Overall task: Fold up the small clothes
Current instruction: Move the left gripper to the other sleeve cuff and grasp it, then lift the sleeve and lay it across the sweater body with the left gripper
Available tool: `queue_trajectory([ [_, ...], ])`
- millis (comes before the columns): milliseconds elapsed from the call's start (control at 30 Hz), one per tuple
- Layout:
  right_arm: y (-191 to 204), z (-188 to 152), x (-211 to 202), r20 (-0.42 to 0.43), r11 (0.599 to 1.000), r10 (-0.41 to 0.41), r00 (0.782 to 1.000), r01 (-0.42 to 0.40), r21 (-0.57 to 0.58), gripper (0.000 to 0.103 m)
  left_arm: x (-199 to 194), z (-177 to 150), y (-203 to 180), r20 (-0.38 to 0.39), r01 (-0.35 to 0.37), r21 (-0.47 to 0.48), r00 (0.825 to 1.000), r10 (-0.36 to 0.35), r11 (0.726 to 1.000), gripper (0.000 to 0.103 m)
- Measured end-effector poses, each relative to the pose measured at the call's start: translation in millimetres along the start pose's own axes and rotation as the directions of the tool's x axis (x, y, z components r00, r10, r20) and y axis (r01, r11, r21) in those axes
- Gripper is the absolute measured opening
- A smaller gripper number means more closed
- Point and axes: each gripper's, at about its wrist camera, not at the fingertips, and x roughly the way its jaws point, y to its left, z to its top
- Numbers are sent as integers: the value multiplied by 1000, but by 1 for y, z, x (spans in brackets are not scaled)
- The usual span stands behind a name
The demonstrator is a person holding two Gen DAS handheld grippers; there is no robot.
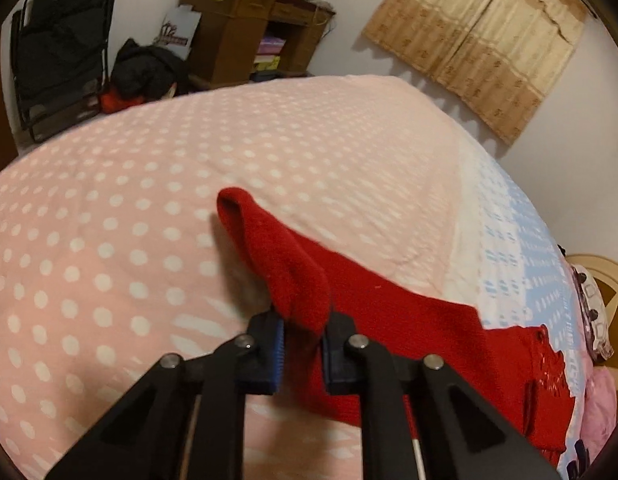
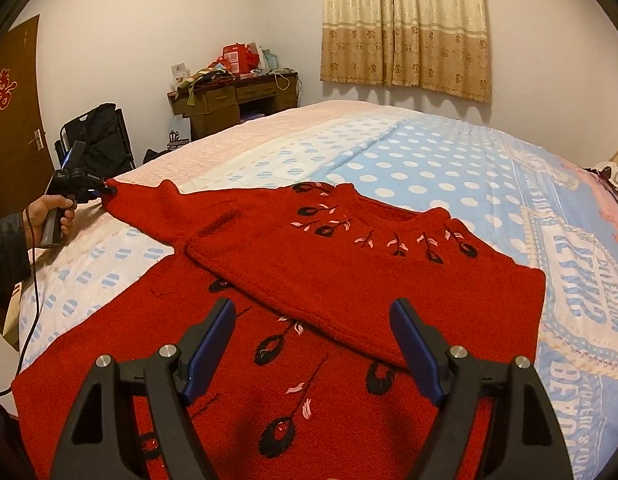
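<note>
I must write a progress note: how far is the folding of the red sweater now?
Done: one sleeve already lies folded across the chest of the red sweater on the bed. In hand: the left gripper is shut on the other sleeve's cuff, lifted off the bed. The right gripper is open above the sweater, holding nothing. Left: lay this sleeve across, then fold the body.

**Left hand-held gripper pinches a red sleeve over the bed**

The left hand-held gripper (image 1: pixel 303 334) has its blue pads (image 1: pixel 277 346) closed on a fold of the red sweater's sleeve (image 1: pixel 277 252). Beyond the pads the sleeve runs up and left to its open cuff (image 1: pixel 231 200). To the right lies the rest of the red sweater (image 1: pixel 449 344). Beneath both spreads the bed (image 1: pixel 129 208), pink with white dots. Far ahead stand a wooden desk (image 1: pixel 245 28) and a beige curtain (image 1: pixel 481 40).
</note>
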Motion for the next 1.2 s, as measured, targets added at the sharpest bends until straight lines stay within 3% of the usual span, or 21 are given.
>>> queue_trajectory([
  [233, -2, -1, -2, 15, 1000, 4, 1000, -4, 14, 80, -30, 7, -44, 29, 158, 16, 987, -158, 987, 14],
  [467, -5, 0, -14, 69, 1000, 11, 998, -13, 24, 80, -62, 10, -114, 39, 315, 73, 947, -318, 946, 14],
  [633, -9, 1, -20, 96, 999, 11, 995, -15, 40, 80, -79, 6, -169, 11, 423, 133, 903, -428, 896, 14],
  [833, -11, 1, -27, 124, 999, 13, 992, -18, 39, 80, -92, -1, -225, -23, 499, 208, 862, -506, 841, 14],
  [1200, -28, 1, -33, 151, 992, 18, 988, -36, 118, 80, -112, -30, -319, -98, 647, 277, 755, -649, 711, 14],
])
